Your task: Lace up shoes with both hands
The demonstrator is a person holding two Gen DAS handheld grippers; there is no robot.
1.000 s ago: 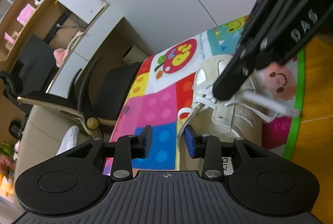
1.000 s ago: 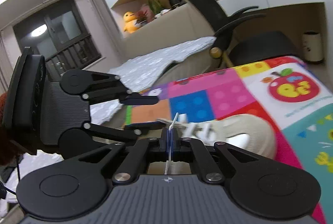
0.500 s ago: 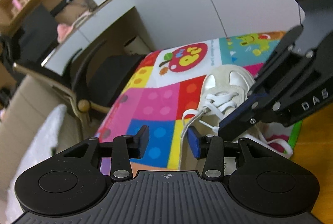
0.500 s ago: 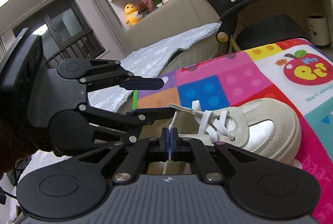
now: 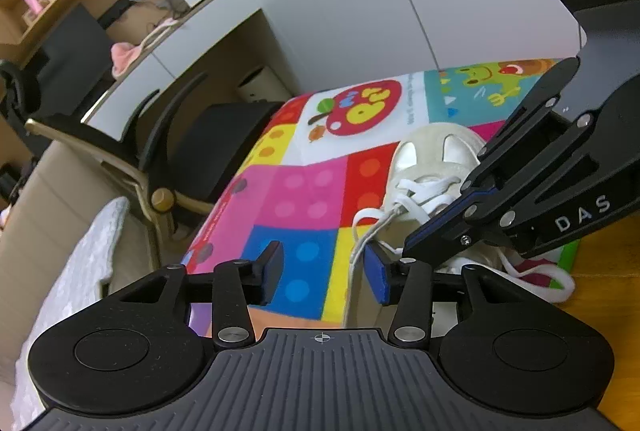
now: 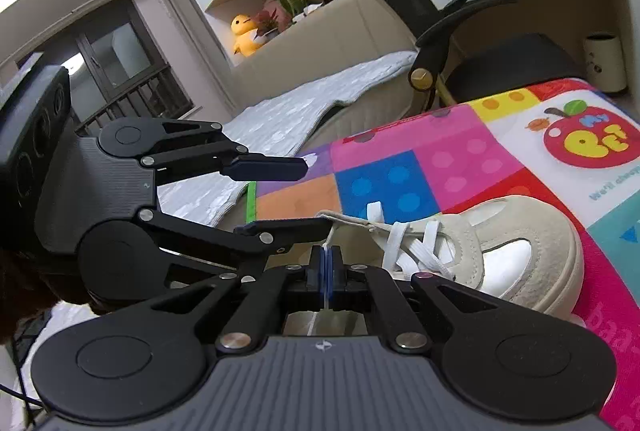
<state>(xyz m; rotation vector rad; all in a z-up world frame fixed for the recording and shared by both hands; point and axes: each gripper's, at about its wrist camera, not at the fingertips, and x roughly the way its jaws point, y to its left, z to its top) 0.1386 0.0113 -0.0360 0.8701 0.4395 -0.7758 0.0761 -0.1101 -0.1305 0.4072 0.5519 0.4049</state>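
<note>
Left wrist view: left gripper (image 5: 323,273) jaws opening, a white lace (image 5: 372,231) loose between them; shoe (image 5: 432,167) on the play mat (image 5: 312,199).

Right wrist view: right gripper (image 6: 327,263) clamped tight on the lace (image 6: 329,243), shoe (image 6: 500,251) just beyond.

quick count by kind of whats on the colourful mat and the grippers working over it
Shoes: 1, the beige and white sneaker
Laces: 1, the white shoelace, threaded through it
Grippers: 2, the right gripper shut on a lace strand, and the left gripper with jaws opening, the lace hanging loose between its fingers
Mats: 1, the play mat
Total: 5
</note>
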